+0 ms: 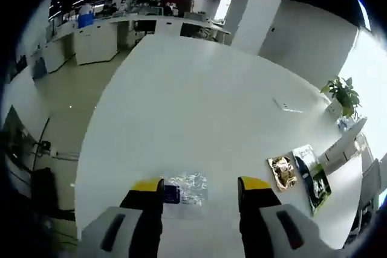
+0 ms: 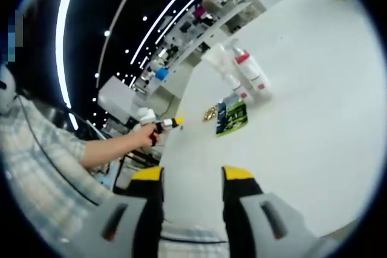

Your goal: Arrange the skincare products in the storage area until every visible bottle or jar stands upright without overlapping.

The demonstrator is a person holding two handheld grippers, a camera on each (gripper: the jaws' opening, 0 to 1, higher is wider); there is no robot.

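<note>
My left gripper hovers open over the white table. A clear crinkled packet with a blue item lies just past its yellow-tipped jaws. A gold packet and a dark green box lie to the right. My right gripper is open and holds nothing. Ahead of it are the green box, the gold packet, a white bottle with a red collar and a clear bottle side by side. The rolled view hides whether they stand upright. The left gripper shows in a person's hand.
A potted plant stands at the table's far right edge, with a small flat item lying nearby. The person's arm and checked sleeve reach in from the left of the right gripper view. Office counters lie beyond the table.
</note>
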